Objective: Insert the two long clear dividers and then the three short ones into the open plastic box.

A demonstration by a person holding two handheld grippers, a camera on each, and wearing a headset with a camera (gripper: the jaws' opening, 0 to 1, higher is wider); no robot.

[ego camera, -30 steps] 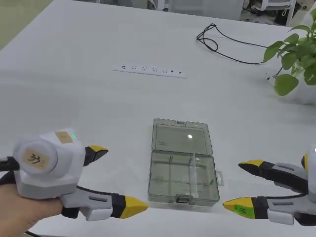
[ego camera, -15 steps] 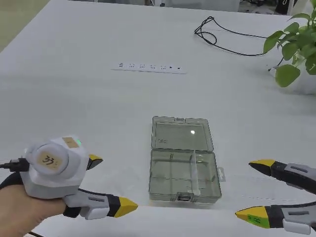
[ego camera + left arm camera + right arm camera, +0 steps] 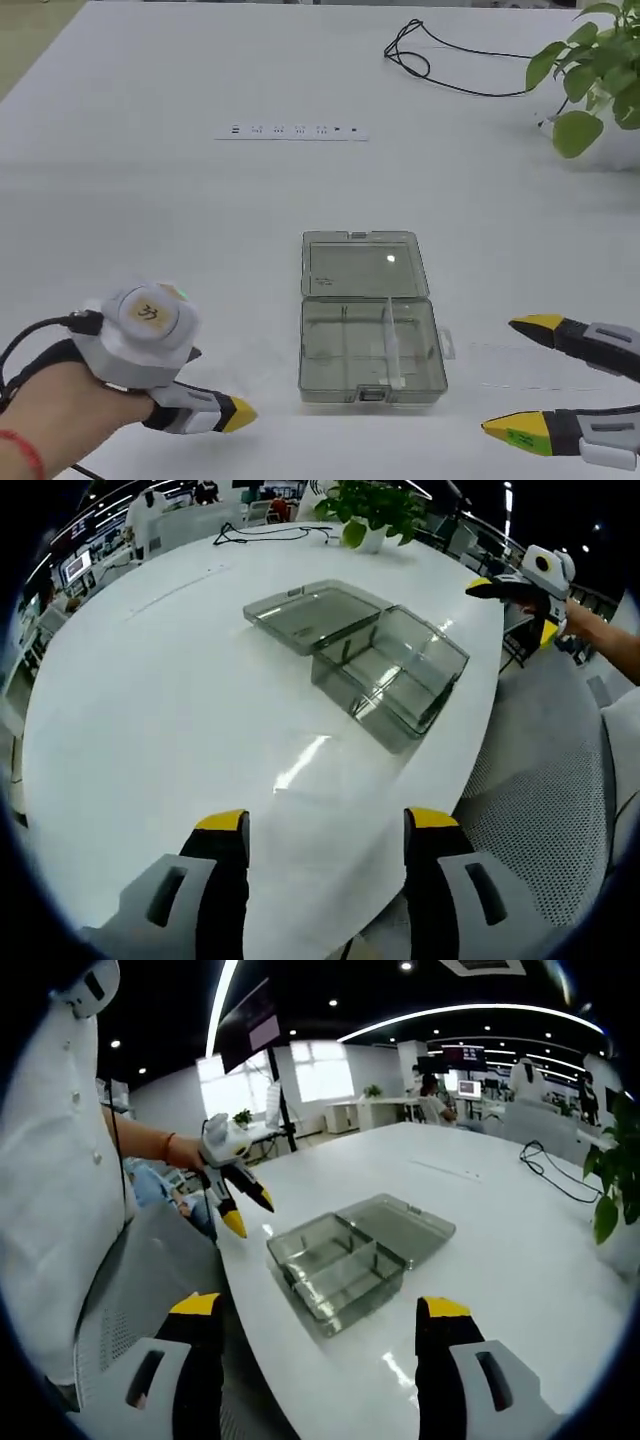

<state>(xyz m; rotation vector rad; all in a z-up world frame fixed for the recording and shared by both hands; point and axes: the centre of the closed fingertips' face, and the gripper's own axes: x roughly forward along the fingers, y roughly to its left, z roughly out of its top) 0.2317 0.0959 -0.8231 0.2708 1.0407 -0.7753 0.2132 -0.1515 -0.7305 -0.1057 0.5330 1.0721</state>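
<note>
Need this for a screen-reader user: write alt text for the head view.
An open clear plastic box sits on a white table, lid flat behind it, one clear divider standing inside. The left tool and right tool flank it, both open and empty. A power strip, cable and plant lie farther back.

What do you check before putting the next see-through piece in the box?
1. Lid of the box open and flat: ok.
2. Left gripper open, empty: ok.
3. Right gripper open, empty: ok.
4. Divider in the box pushed fully down: cannot tell.
5. Next piece found: cannot tell; a faint clear sheet lies before the left gripper.
</note>
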